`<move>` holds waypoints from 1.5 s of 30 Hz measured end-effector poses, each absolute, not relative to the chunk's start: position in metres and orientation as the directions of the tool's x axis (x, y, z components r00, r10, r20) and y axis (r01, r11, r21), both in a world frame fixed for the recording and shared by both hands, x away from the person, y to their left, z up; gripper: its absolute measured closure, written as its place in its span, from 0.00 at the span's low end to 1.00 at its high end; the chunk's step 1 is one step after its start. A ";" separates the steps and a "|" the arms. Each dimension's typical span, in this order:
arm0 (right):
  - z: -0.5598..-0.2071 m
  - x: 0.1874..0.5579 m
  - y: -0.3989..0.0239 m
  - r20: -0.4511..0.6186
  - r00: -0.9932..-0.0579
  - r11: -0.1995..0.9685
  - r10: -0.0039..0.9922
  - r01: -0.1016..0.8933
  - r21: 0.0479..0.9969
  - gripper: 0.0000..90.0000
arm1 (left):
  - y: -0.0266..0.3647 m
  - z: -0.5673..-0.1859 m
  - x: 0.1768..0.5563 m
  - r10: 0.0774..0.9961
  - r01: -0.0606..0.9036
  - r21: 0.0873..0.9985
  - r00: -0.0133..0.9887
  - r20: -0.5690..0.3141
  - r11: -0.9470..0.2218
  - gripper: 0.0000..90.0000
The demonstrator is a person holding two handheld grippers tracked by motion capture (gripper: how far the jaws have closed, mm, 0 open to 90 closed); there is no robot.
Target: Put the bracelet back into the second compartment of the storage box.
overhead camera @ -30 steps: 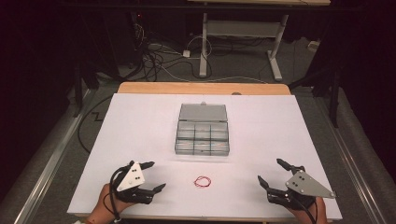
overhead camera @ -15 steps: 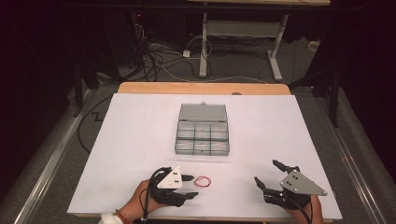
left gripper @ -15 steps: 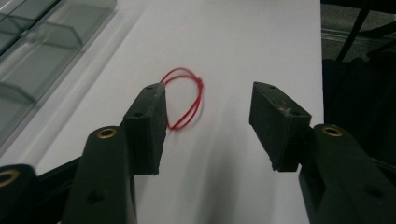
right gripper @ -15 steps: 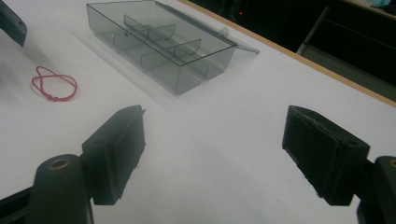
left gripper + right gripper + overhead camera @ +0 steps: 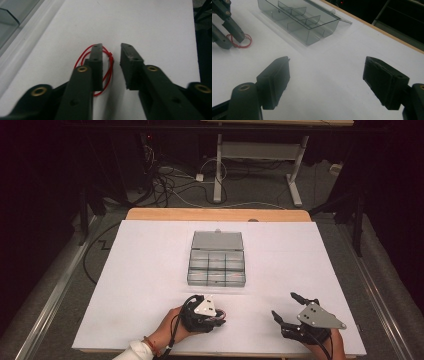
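The left gripper (image 5: 111,53), jaws parted, straddles a red rubber band (image 5: 106,67) lying on the white desk (image 5: 150,270) before a clear compartment box (image 5: 216,265); the right gripper (image 5: 327,75) hangs wide apart.

Open white table, one box mid-field

The clear compartment box (image 5: 217,265) with its lid folded back stands alone at the centre of the white table (image 5: 150,270); bare surface runs on both sides and in front. Near the front edge, the left gripper (image 5: 212,316) straddles a red rubber band (image 5: 108,67); the right gripper (image 5: 286,309) hangs wide apart over bare table.
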State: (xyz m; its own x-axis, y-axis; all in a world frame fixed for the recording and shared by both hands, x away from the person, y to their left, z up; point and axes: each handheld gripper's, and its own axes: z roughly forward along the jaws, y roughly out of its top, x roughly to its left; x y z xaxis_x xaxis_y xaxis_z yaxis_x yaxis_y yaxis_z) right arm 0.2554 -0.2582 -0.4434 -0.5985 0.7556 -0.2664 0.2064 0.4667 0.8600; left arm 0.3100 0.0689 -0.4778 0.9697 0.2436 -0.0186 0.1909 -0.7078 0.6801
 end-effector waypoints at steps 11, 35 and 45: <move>-0.445 0.256 -0.254 -0.276 -0.605 0.491 0.747 0.221 0.843 0.25 | 0.071 -0.477 0.314 0.227 0.191 0.680 0.973 -0.037 -0.708 0.96; -0.439 0.254 -0.259 -0.272 -0.585 0.465 0.764 0.207 0.861 0.25 | 0.096 -0.446 0.311 0.293 0.159 0.782 0.955 0.032 -0.603 0.96; -0.438 0.255 -0.260 -0.260 -0.590 0.452 0.764 0.203 0.868 0.26 | 0.101 -0.437 0.320 0.325 0.157 0.799 0.944 0.051 -0.581 0.96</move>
State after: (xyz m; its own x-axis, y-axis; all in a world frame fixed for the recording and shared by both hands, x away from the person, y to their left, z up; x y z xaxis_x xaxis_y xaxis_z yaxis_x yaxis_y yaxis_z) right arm 0.2548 -0.2603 -0.4382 -0.5898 0.7645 -0.2602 0.2033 0.4524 0.8683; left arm 0.3202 0.1009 -0.4374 0.9442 0.3253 0.0508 0.1572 -0.5809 0.7986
